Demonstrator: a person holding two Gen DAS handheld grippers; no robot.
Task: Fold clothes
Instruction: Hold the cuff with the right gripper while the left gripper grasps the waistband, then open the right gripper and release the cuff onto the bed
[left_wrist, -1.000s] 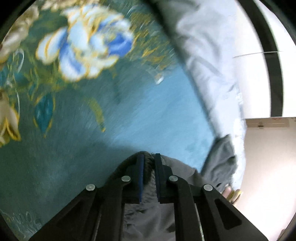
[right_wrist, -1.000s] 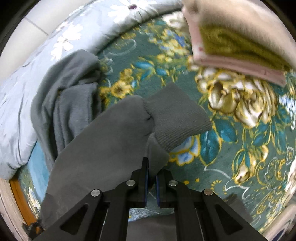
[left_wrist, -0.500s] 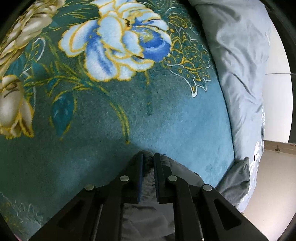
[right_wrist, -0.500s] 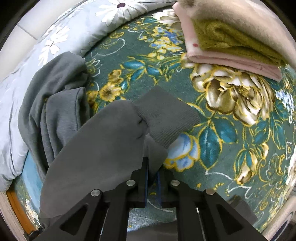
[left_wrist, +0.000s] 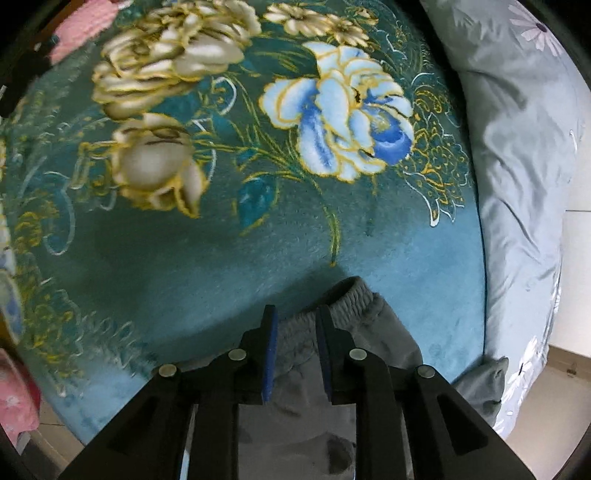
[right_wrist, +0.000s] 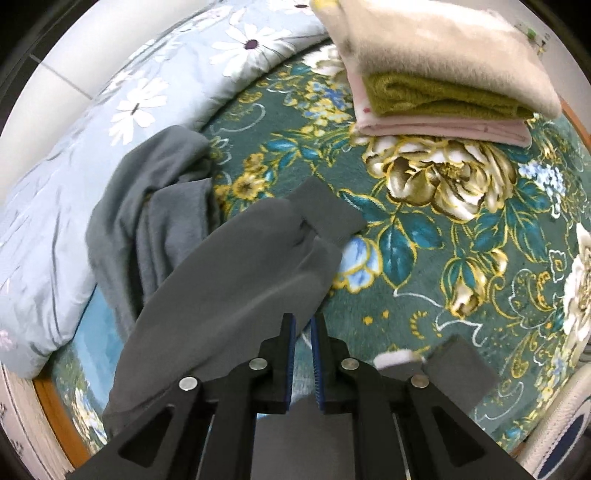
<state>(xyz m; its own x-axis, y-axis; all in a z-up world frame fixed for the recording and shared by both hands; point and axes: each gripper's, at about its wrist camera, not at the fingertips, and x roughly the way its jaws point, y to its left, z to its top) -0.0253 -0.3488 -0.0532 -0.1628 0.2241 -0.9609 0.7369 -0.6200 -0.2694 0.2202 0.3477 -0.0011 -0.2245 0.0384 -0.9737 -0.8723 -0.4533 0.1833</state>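
Note:
Grey sweatpants (right_wrist: 229, 291) lie on a teal floral blanket (right_wrist: 443, 266). In the right wrist view one leg with a ribbed cuff (right_wrist: 328, 210) runs from my right gripper (right_wrist: 303, 328) toward the middle. The jaws stand slightly parted, with the leg's edge at their tips. In the left wrist view the elastic waistband (left_wrist: 351, 299) lies on the blanket (left_wrist: 184, 258) under my left gripper (left_wrist: 295, 321), whose jaws stand apart over it. Another grey garment (right_wrist: 155, 206) lies bunched at the left.
A stack of folded items (right_wrist: 436, 74), beige, olive and pink, sits at the back right. A pale blue flowered duvet (right_wrist: 92, 122) borders the blanket; it also shows in the left wrist view (left_wrist: 524, 147). Pink cloth (left_wrist: 85, 33) lies at the far left corner.
My left gripper has opened and let go of the waistband, which now lies on the blanket. My right gripper's jaws have parted slightly and the leg has settled lower and flatter.

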